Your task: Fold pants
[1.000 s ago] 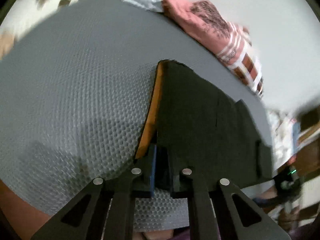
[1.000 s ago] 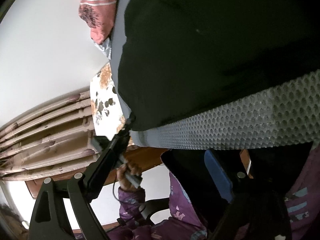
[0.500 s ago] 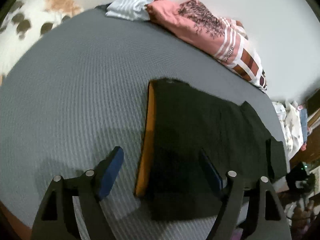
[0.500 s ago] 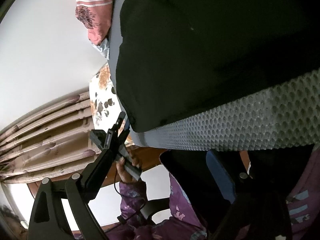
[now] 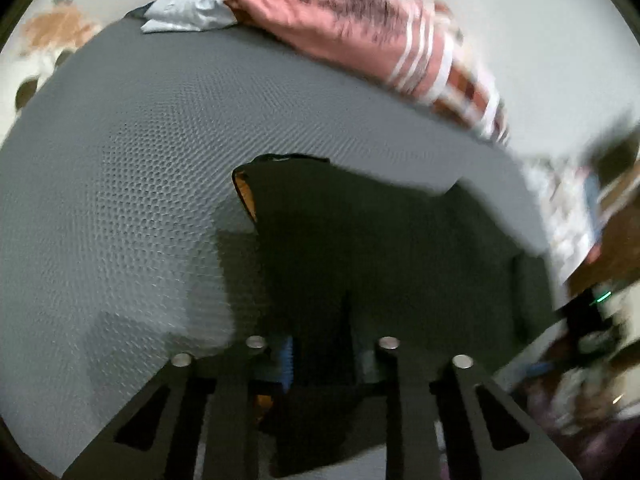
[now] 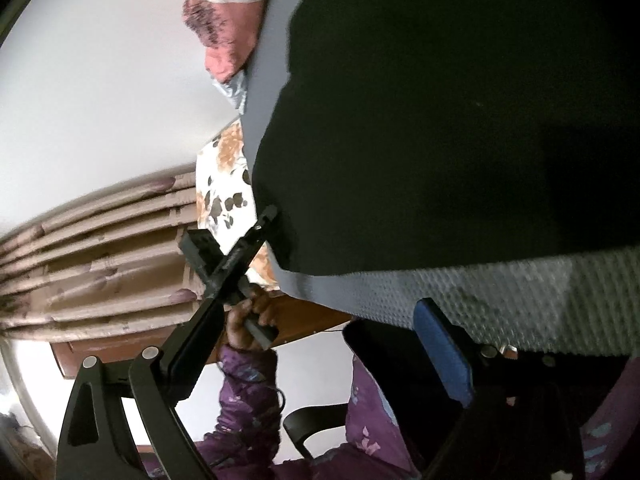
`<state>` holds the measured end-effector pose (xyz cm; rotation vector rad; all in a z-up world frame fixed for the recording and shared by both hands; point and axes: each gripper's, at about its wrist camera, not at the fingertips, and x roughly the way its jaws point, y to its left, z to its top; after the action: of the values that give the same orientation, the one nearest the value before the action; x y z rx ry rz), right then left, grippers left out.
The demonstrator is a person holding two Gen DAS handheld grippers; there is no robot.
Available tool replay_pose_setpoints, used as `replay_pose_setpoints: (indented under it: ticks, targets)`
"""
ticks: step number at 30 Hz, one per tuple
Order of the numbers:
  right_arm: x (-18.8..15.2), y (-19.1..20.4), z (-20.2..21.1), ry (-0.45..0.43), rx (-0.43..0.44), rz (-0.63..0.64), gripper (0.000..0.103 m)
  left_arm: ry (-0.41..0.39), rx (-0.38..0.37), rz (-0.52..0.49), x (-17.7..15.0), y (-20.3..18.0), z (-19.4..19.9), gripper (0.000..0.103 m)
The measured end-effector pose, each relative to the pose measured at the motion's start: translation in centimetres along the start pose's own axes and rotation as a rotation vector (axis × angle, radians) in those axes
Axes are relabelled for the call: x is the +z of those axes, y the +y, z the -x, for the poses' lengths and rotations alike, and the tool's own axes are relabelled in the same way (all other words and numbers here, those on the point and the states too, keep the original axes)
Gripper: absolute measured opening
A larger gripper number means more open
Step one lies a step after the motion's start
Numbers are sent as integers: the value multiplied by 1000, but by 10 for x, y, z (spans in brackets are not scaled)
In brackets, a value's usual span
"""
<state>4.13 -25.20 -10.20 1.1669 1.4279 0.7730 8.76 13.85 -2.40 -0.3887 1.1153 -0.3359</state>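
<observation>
Black pants [image 5: 380,240] with an orange inner edge [image 5: 243,190] lie on a grey textured mat [image 5: 120,200]. My left gripper [image 5: 324,364] is shut on the pants' near edge, and the cloth bunches between the blue pads. In the right wrist view the pants [image 6: 460,120] fill the upper right over the mat [image 6: 480,292]. My right gripper [image 6: 316,340] is open off the mat's edge, with its blue-padded finger [image 6: 444,352] near the mat. The left gripper also shows in the right wrist view [image 6: 236,260], at the pants' corner.
A pink striped garment [image 5: 380,36] and a pale cloth [image 5: 192,12] lie at the mat's far edge. A floral sheet [image 6: 224,184], curtains [image 6: 100,248] and a wooden bed frame [image 6: 304,316] lie beyond the mat. The person's purple clothing [image 6: 360,432] is below.
My left gripper, open above the pants half a second ago, has come down and closed on their near edge. The right gripper stays open, almost unmoved.
</observation>
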Motion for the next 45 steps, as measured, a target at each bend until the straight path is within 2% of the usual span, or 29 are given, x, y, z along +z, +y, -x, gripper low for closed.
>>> replay_pose_setpoints:
  ticks: [3, 7, 9, 10, 11, 13, 14, 15, 16, 17, 20, 22, 23, 24, 26, 29, 33, 36, 39, 45]
  targets:
    - [13, 10, 1, -29, 19, 71, 95, -48, -117, 24, 8, -38, 25, 18]
    - [32, 15, 13, -69, 141, 110, 95, -49, -292, 0, 17, -121, 28, 18]
    - [37, 13, 25, -89, 233, 103, 95, -29, -372, -25, 23, -161, 13, 17]
    - [38, 11, 34, -107, 269, 96, 96, -4, -447, -27, 25, -188, -4, 13]
    - [40, 7, 45, -133, 300, 87, 97, 28, -513, -28, 27, -208, -18, 1]
    - [41, 0, 64, -175, 360, 72, 99, 63, -570, -78, 31, -253, -50, 1]
    - [42, -4, 73, -199, 354, 64, 103, 78, -571, -129, 31, -275, -67, 1]
    - [44, -13, 83, -230, 293, 50, 103, 101, -583, -155, 30, -290, -84, 1]
    - [46, -19, 86, -226, 284, 42, 103, 129, -621, -151, 29, -301, -100, 1]
    - [47, -27, 88, -223, 302, 27, 103, 128, -623, -153, 28, -304, -105, 1]
    - [47, -39, 93, -226, 299, 16, 103, 53, -503, -250, 26, -308, -98, 5]
    - [49, -37, 93, -217, 299, 35, 103, 46, -439, -273, 24, -297, -90, 20]
    - [51, -33, 91, -209, 281, 47, 103, 34, -386, -276, 19, -286, -85, 39]
    - [54, -29, 88, -199, 257, 62, 103, 19, -353, -272, 14, -273, -80, 51]
    - [59, -24, 83, -170, 202, 92, 103, -11, -335, -214, 6, -245, -74, 54]
    - [64, -21, 73, -146, 157, 110, 103, -1, -300, -92, -2, -202, -76, 55]
    - [70, -17, 81, -169, 86, 131, 103, -11, -293, 43, -15, -158, -74, 55]
    - [71, -19, 90, -201, 3, 132, 103, -26, -280, 66, -20, -144, -76, 57]
    - [75, -16, 102, -233, -16, 152, 103, -18, -292, 73, -23, -137, -79, 60]
    - [86, -14, 84, -172, -21, 173, 103, -12, -272, 25, -27, -148, -92, 65]
